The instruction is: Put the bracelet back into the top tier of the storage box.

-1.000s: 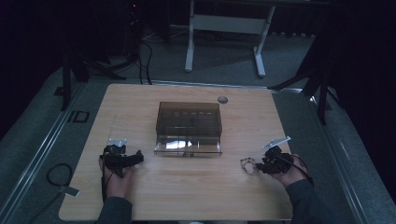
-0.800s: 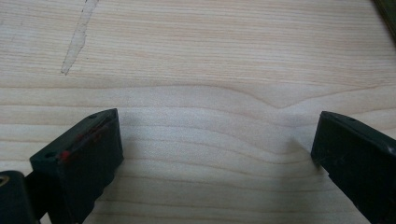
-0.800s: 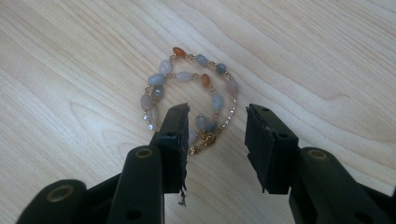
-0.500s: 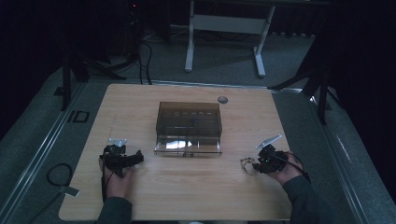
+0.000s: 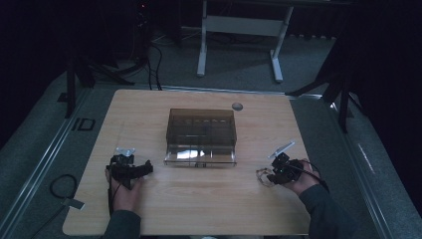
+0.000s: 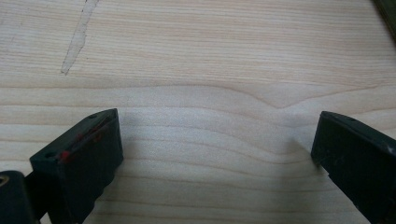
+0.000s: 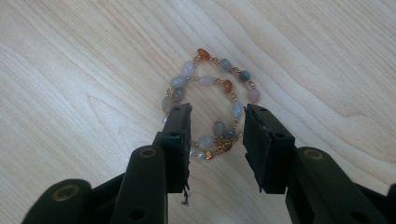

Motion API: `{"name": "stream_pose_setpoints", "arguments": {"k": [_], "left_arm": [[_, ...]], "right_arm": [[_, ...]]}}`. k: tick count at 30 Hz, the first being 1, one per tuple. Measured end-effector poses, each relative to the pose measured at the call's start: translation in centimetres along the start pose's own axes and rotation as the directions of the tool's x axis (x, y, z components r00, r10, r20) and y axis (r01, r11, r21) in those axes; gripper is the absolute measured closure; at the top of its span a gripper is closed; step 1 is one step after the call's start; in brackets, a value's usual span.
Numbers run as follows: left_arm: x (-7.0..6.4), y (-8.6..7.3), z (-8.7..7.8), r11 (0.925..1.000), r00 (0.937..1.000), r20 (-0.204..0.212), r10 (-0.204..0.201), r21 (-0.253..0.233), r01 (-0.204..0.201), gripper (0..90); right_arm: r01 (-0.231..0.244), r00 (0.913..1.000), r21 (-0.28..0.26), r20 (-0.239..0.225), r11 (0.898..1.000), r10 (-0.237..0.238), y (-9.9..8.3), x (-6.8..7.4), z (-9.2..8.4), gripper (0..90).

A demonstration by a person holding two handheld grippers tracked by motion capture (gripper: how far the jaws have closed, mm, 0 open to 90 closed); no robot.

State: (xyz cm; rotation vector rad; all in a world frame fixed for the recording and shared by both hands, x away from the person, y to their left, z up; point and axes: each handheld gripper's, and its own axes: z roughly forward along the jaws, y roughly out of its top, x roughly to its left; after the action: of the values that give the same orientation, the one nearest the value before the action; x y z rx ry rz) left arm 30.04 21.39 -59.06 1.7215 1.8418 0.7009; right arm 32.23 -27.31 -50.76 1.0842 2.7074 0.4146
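Pale pink, grey and orange beaded bracelet (image 7: 210, 100) on light wood-grain table (image 7: 70, 70); smoky-brown translucent box (image 5: 201, 130)

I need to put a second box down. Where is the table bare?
Bare wood borders the smoky plastic box on its left and right, and runs along the near edge between the two hands. It is tighter by the right gripper, where the bead bracelet lies.

Smoked clear box (image 5: 201, 133) mid-table (image 5: 149, 199) — small round disc (image 5: 237, 106) behind it; metal stand (image 5: 239, 30) beyond

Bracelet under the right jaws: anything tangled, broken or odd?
Nothing looks broken. The beaded bracelet lies doubled over itself in overlapping loops on the table, its clasp end bunched between the right gripper's jaws, which straddle it.
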Motion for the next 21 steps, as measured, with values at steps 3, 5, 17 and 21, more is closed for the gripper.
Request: {"name": "stream_pose_setpoints", "arguments": {"k": [3,5,17,21], "left_arm": [[0.0,0.0,0.0,1.0000,1.0000,0.000,-0.002,-0.002,0.002,2.1],[0.0,0.0,0.0,1.0000,1.0000,0.000,0.000,0.000,0.000,2.1],[0.0,0.0,0.0,1.0000,1.0000,0.000,0.000,0.000,0.000,2.1],[0.0,0.0,0.0,1.0000,1.0000,0.000,0.000,0.000,0.000,2.1]], "right_arm": [[0.005,1.0000,0.010,-0.005,1.000,-0.005,0.2,0.1,0.1,61.1],[0.009,0.9999,0.016,-0.009,1.000,-0.009,0.3,0.1,0.1,61.0],[0.032,0.9992,0.050,-0.025,0.998,-0.031,1.0,0.6,0.2,59.1],[0.038,0.9989,0.058,-0.030,0.998,-0.036,1.2,0.7,0.2,59.1]]}}
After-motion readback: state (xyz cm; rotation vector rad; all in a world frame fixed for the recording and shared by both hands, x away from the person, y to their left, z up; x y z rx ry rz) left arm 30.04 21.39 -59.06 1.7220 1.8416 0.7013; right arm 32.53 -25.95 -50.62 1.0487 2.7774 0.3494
